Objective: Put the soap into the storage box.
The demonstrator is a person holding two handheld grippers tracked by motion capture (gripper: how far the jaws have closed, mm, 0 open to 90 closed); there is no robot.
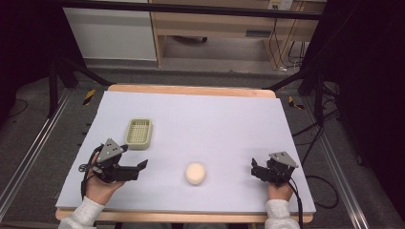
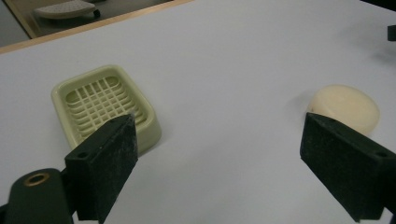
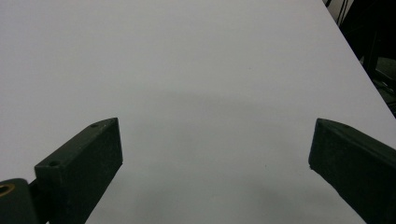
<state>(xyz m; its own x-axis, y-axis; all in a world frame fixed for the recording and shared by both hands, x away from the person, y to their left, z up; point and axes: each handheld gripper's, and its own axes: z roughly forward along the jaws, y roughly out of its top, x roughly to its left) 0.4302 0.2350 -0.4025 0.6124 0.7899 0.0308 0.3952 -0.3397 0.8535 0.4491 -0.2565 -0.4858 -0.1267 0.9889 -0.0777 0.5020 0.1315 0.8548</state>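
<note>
The round, cream-coloured bar of soap (image 1: 195, 173) lies on the table (image 1: 215, 124) between 2 wide-open, empty grippers, nearer the left gripper (image 1: 142, 167) than the right gripper (image 1: 255, 169).

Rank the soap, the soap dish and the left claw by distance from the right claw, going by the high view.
1. Soap: on the table, just to the left of the right claw.
2. Left claw: beyond the soap, near the table's left.
3. Soap dish: farthest, left and deeper in.
</note>
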